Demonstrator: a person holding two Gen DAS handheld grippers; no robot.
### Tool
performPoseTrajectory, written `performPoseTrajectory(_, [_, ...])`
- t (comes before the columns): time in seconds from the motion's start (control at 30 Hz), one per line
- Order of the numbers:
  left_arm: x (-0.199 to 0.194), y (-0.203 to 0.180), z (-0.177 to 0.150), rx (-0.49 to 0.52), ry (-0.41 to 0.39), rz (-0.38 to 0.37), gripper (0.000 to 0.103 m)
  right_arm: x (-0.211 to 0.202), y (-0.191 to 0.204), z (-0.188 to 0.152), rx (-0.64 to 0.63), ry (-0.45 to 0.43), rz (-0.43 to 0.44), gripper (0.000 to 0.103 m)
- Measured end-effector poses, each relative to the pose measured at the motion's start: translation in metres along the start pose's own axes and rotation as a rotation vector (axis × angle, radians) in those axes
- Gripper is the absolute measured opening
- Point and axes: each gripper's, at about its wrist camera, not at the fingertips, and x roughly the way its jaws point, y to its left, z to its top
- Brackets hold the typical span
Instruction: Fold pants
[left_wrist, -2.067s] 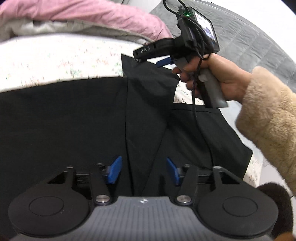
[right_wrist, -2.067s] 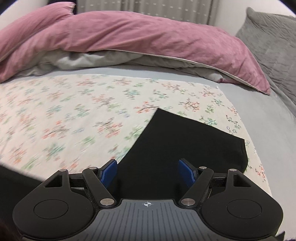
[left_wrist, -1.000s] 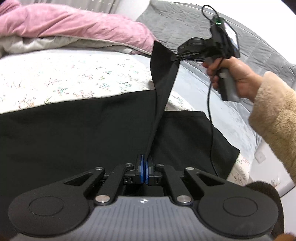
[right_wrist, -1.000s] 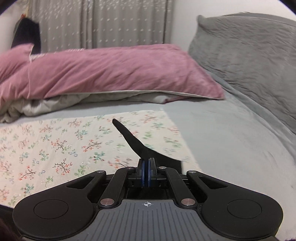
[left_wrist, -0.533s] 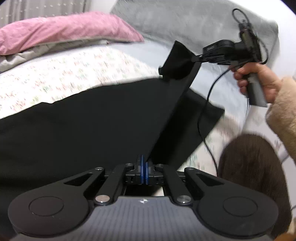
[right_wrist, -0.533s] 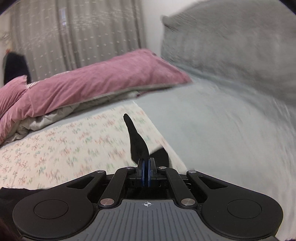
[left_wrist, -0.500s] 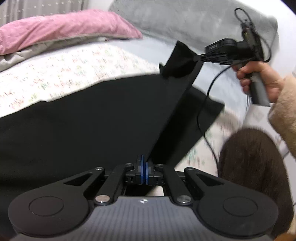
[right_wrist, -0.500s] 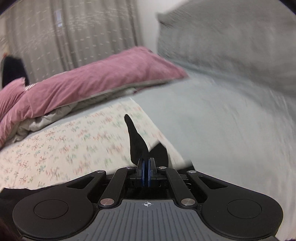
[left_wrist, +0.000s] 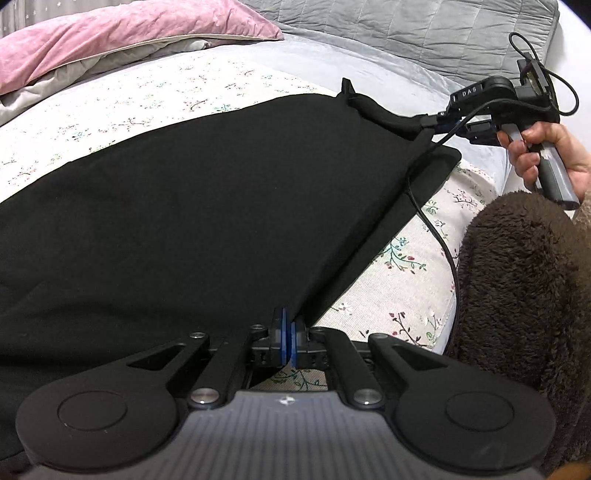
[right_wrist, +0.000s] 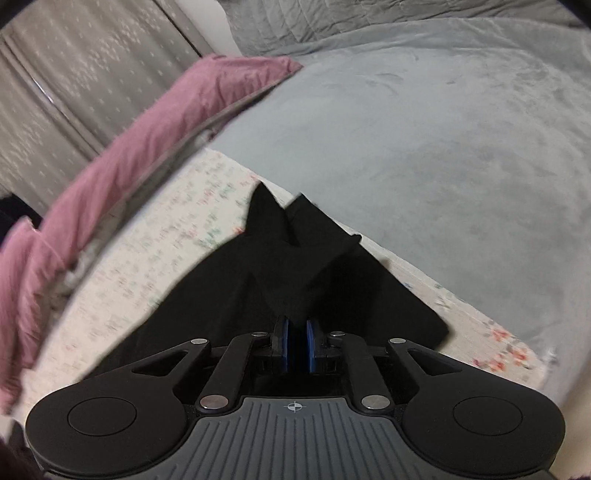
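The black pants (left_wrist: 207, 192) lie spread over the floral sheet (left_wrist: 155, 92) on the bed. My left gripper (left_wrist: 286, 332) is shut on the near edge of the top layer. My right gripper (left_wrist: 430, 123) is shut on the far corner of the same layer at the right, low over the bed. In the right wrist view my right gripper (right_wrist: 297, 341) holds a bunch of the black cloth (right_wrist: 291, 266) between its blue pads, which stand a little apart around the fabric. A lower black layer (left_wrist: 432, 173) shows under the held edge.
A pink duvet (left_wrist: 122, 33) lies along the far side of the bed. A grey quilted pillow (left_wrist: 424, 33) and a grey blanket (right_wrist: 424, 147) are at the head. A brown fluffy sleeve (left_wrist: 517, 280) is at the right. The right gripper's cable (left_wrist: 439, 236) hangs over the sheet.
Both grippers have carried the held edge to the right and down. The raised layer now lies nearly flat over the pants. The right gripper has dropped close to the bed.
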Motion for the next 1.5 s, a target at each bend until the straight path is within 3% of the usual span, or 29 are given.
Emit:
performPoseTrajectory(0.33, [0.006,-0.005,0.000,0.016,0.007,0.011,0.033,-0.005,-0.034,0.001,0.155,-0.041,0.067,0.023])
performPoseTrajectory(0.47, [0.008,-0.006,0.001,0.015,0.010,0.011,0.033,-0.008,-0.046,0.005,0.199,-0.064,0.102,0.043])
performPoseTrajectory(0.57, [0.010,-0.007,0.002,0.014,0.011,0.016,0.033,-0.004,-0.047,0.009,0.180,-0.072,0.086,0.043])
performPoseTrajectory(0.63, [0.010,-0.007,0.002,0.012,0.011,0.020,0.033,0.002,-0.043,0.010,0.140,-0.072,0.040,0.037])
performPoseTrajectory(0.67, [0.010,-0.008,0.003,0.013,0.011,0.023,0.033,0.004,-0.042,0.011,0.118,-0.076,0.022,0.023])
performPoseTrajectory(0.7, [0.011,-0.009,0.003,0.015,0.010,0.027,0.033,0.006,-0.040,0.011,0.097,-0.076,0.010,0.002])
performPoseTrajectory(0.93, [0.002,-0.018,0.002,0.097,-0.001,0.068,0.033,-0.019,-0.016,0.006,-0.107,-0.153,-0.255,0.000])
performPoseTrajectory(1.13, [0.001,-0.025,-0.002,0.166,0.006,0.091,0.033,-0.031,-0.030,-0.003,-0.140,-0.146,-0.296,0.000])
performPoseTrajectory(1.23, [0.005,-0.027,0.001,0.159,0.007,0.095,0.033,-0.036,-0.042,-0.005,-0.077,-0.136,-0.257,0.000])
performPoseTrajectory(1.27, [0.006,-0.027,0.002,0.155,0.006,0.095,0.033,-0.039,-0.047,-0.005,-0.037,-0.129,-0.199,0.008])
performPoseTrajectory(1.4, [0.009,-0.026,0.004,0.132,-0.001,0.097,0.033,-0.037,-0.070,-0.005,0.152,-0.041,-0.005,0.018])
performPoseTrajectory(1.5, [0.007,-0.021,0.006,0.101,-0.012,0.097,0.033,-0.033,-0.075,-0.009,0.203,0.001,0.053,0.023])
